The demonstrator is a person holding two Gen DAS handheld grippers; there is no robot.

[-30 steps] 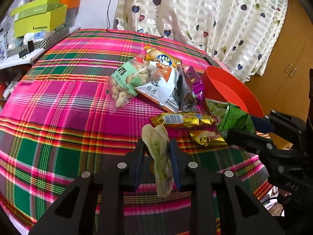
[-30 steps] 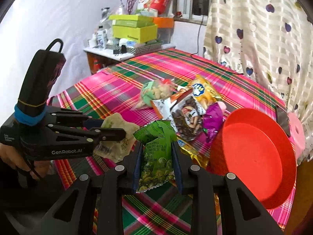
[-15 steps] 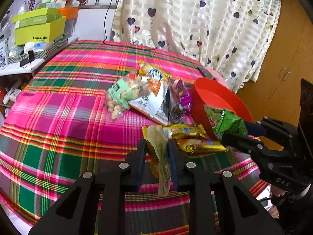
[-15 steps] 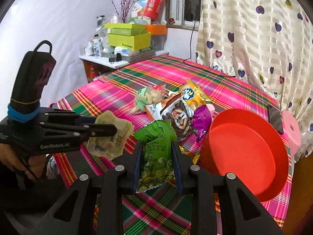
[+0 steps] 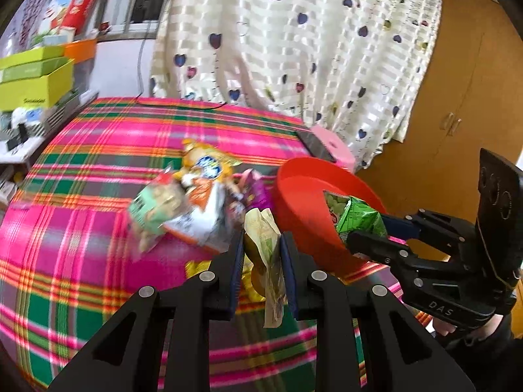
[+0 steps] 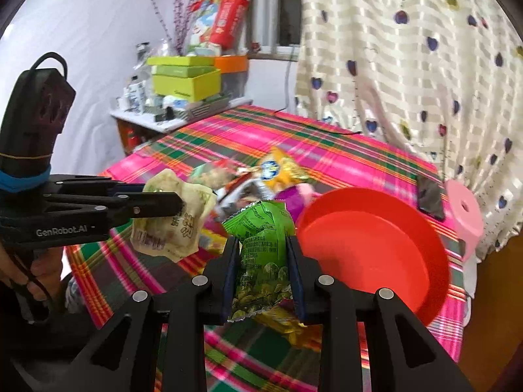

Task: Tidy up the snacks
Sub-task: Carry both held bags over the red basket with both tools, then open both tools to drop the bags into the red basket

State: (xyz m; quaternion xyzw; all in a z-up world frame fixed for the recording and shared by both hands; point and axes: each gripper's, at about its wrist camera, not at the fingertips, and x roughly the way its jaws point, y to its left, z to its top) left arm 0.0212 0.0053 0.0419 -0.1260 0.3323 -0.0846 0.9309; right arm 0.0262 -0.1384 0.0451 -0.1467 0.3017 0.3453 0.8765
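Note:
My left gripper (image 5: 261,245) is shut on a pale yellow-green snack packet (image 5: 266,254), held above the plaid table. It also shows in the right wrist view (image 6: 170,219). My right gripper (image 6: 261,251) is shut on a green pea snack packet (image 6: 263,261), also seen in the left wrist view (image 5: 356,217) beside the red bowl (image 5: 304,202). The red bowl (image 6: 376,245) stands just right of both packets. A pile of snack bags (image 5: 186,205) lies left of the bowl.
A gold packet (image 6: 294,323) lies on the plaid tablecloth (image 5: 81,228) under my right gripper. A pink stool (image 6: 464,215) and a dark phone (image 6: 430,196) sit beyond the bowl. Yellow-green boxes (image 6: 186,78) stand on a side shelf. A curtain hangs behind.
Both grippers have risen and moved forward with their packets, closer to the red bowl. The green packet now sits at the bowl's rim in the left wrist view.

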